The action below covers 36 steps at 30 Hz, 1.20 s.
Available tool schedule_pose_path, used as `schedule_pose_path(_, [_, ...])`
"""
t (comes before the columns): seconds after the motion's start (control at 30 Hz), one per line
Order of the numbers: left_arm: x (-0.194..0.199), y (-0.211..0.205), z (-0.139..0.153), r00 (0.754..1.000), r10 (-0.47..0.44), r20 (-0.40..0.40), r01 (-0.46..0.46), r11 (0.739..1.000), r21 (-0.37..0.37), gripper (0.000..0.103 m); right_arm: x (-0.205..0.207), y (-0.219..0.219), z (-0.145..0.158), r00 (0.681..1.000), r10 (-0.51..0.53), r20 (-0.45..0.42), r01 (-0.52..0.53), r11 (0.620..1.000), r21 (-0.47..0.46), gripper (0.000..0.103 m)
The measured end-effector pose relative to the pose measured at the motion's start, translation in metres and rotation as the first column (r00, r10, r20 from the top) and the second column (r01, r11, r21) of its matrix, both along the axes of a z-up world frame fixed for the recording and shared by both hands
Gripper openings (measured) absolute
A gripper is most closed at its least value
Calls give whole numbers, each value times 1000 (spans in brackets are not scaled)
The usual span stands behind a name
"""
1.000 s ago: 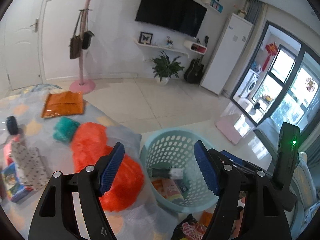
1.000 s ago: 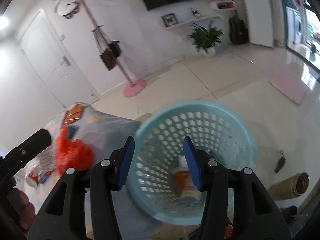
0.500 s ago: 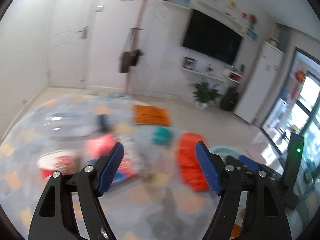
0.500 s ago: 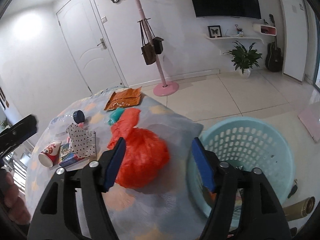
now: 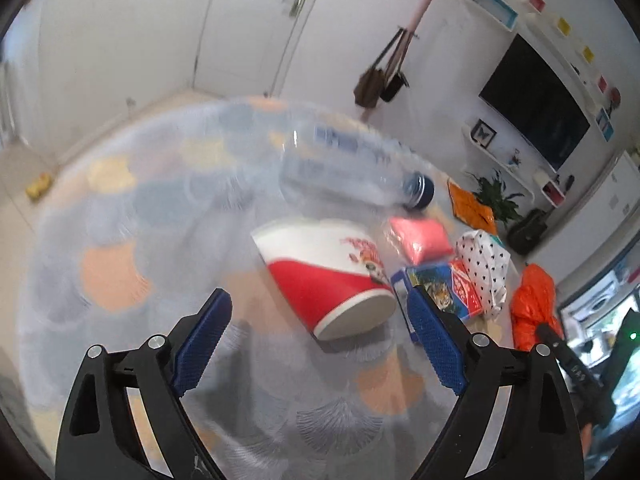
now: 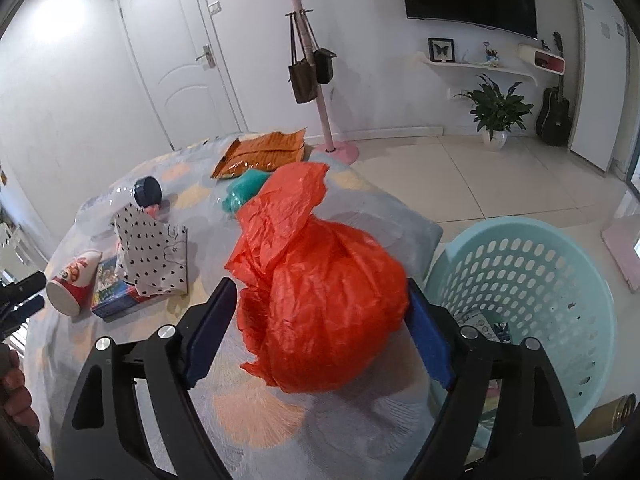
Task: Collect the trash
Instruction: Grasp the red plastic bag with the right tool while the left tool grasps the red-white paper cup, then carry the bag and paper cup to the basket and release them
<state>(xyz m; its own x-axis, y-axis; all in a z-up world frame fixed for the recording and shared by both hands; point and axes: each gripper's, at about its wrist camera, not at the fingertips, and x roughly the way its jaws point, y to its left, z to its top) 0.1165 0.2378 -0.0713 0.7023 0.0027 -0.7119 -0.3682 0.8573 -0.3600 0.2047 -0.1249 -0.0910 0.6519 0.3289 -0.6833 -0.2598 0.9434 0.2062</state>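
Right tool point(image 6: 320, 320) tilted down, straddling orange bag point(image 6: 320, 304)

We see the bag point(image 6: 320, 312) on the table point(image 6: 256, 416) nearest, basket point(image 6: 528, 304) right, cup point(image 6: 72, 284) far left beside box point(image 6: 116, 296).

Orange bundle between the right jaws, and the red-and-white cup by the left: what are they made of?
Orange bundle: thin plastic film, likely a bag; crinkled, slightly glossy, twisted neck.
Cup: looks like coated paper; printed, smooth wall, rolled white rim. Blur leaves plastic possible.
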Motion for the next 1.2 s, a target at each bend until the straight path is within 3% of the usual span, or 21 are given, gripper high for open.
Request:
schedule_pose_path(0.13, [15,2,-13,999,7,-33,-9,999,-44,87,2,10,-4,1000,7,-2,-7,999,-49,79])
schedule_pose_path(0.37, [35,-4,-13,999,28,-43,-28,1000,-6,85,4,14,-8,1000,12,-15,-13,995,-95,78])
schedule_pose_path(0.53, [39,-6,-13,996,59,-68,-57,998,40,67,3,11,-8,1000,10,-17,-11,997,-81,76])
schedule_pose_path(0.7, [36,-11,-12,997,43,-69,-39,997,63,64,3,6,-8,1000,-6,-20,5,999,-50,64])
schedule_pose_path(0.77, [32,-13,-10,998,38,-49,-36,998,54,64,2,6,-7,1000,2,-19,-3,999,-48,50])
schedule_pose_path(0.87, [21,-17,0,1000,22,14,-22,999,43,64,-1,9,-4,1000,10,3,-10,999,-53,41])
schedule_pose_path(1.07, [8,-47,37,990,-56,131,47,996,76,64,-11,1,15,998,-7,55,8,999,-33,38])
schedule_pose_path(1.2, [10,-86,67,968,-144,204,124,986,107,64,-19,-18,36,994,-38,100,39,999,-8,37])
